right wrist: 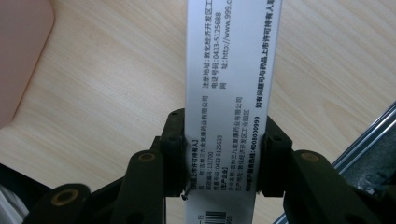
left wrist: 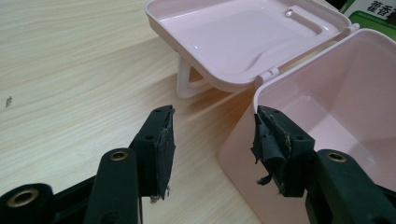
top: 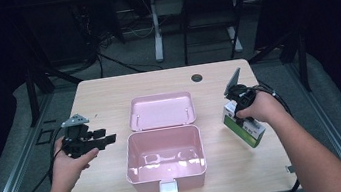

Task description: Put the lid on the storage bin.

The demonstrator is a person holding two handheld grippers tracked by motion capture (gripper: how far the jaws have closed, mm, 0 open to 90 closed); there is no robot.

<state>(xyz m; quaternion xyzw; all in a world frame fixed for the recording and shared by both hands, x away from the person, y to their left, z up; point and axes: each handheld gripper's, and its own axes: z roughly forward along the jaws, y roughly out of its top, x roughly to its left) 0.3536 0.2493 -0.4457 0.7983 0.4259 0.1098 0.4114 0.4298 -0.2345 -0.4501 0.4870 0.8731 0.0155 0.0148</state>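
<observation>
Your table [top: 107,92] is a pale wood-grain top with a small dark round grommet [top: 196,77] near its far edge. Directly on it, in the middle, stands the open pink box [top: 165,160], nearer you, with its hinged lid [top: 161,111] (propped on its handle) lying open behind.

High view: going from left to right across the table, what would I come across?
Left gripper, held open in a hand → open pink box with its lid laid back behind it → right gripper, shut on a green and white carton.
</observation>
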